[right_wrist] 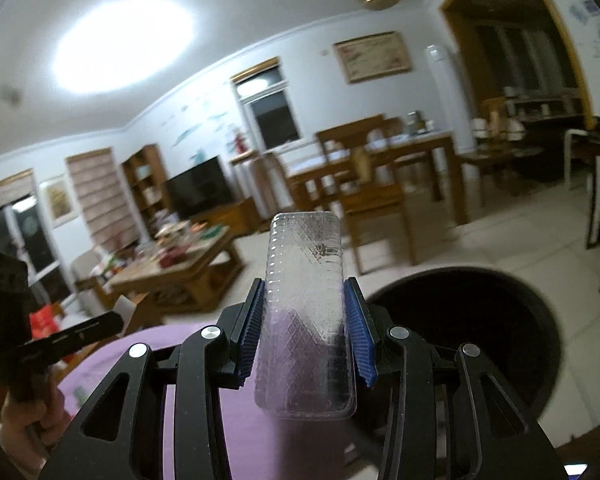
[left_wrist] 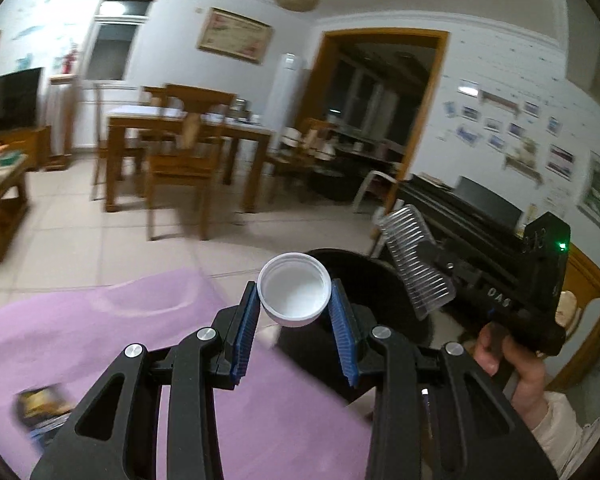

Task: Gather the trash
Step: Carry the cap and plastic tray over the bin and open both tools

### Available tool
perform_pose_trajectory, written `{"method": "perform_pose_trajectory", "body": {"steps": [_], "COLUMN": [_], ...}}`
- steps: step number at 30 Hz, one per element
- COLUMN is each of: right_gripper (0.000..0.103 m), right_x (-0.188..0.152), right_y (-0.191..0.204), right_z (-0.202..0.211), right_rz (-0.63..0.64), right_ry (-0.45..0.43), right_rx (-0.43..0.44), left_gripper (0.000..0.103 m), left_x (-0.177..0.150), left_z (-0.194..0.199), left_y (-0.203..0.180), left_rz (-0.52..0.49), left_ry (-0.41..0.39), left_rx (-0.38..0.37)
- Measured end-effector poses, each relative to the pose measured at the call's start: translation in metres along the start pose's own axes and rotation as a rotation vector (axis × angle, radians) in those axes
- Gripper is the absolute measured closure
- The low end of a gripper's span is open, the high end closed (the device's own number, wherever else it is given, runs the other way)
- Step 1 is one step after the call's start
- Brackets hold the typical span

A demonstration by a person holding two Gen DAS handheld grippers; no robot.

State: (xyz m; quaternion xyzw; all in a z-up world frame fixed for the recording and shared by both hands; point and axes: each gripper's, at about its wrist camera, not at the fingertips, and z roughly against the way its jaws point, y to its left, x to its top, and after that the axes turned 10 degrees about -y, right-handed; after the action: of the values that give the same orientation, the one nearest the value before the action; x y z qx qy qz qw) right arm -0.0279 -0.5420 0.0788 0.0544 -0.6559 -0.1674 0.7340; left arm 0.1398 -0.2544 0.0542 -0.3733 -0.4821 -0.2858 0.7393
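A: What does each tool carry?

B: The left gripper [left_wrist: 294, 300] is closed on a white cap [left_wrist: 293, 289], its blue pads [left_wrist: 249, 320] pressing the rim from both sides, hollow side facing the camera. The right gripper [right_wrist: 304, 320] is clamped part-open across a clear plastic tray [right_wrist: 306, 312], which stands on end between the pads.

A: Where is the bin?

B: The black bin [right_wrist: 480, 320] sits at lower right of the right view, just right of the purple cloth [right_wrist: 240, 420]. In the left view its rim [left_wrist: 352, 264] shows directly behind the cap.

A: Procedure for the drop?

B: Bring each item fully over the opening before releasing (the tray is long, so its lower end could catch the rim). Release one side at a time, then confirm both pieces lie inside.
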Motion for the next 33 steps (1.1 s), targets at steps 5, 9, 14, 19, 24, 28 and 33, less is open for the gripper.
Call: {"method": "perform_pose_trajectory", "body": {"steps": [5,9,14,19,24,28,33], "right_gripper": [0.063,0.063,0.063,0.063,0.063,0.059,0.016], "right_x": [0.007,0.001,-0.009,-0.017,-0.022,-0.026,-0.031], "right_y": [-0.057,-0.088,-0.12,-0.125,-0.125,-0.126,-0.112], "right_z": [0.0,-0.004,-0.01,-0.018,-0.023,-0.028,-0.027], "right_rz": [-0.015,-0.032,-0.053,-0.065,-0.066,-0.064,-0.059], "right_ry": [-0.031,-0.032,-0.019,-0.009,-0.003,0.003,-0.049], "right_rx": [-0.089,-0.121,-0.147,-0.156,-0.158,-0.15,-0.145], "left_gripper": [0.068,0.068,0.068,0.068,0.068,0.066,0.005], "left_x": [-0.01,-0.024,-0.035,-0.041,-0.04,-0.04,-0.035], "left_z": [-0.062,-0.089,-0.114,-0.119,-0.128,-0.133,-0.12], "left_y": [-0.039,-0.05,-0.06,-0.059,-0.068,-0.075,-0.077], "left_rz": [-0.042,-0.056,-0.054,-0.049,-0.048,-0.07,-0.11], "left_ry": [0.042,0.081,0.121,0.14,0.149,0.161,0.085], "left_rx": [-0.065,-0.089,-0.091,-0.082,-0.078,-0.064,0.002]}}
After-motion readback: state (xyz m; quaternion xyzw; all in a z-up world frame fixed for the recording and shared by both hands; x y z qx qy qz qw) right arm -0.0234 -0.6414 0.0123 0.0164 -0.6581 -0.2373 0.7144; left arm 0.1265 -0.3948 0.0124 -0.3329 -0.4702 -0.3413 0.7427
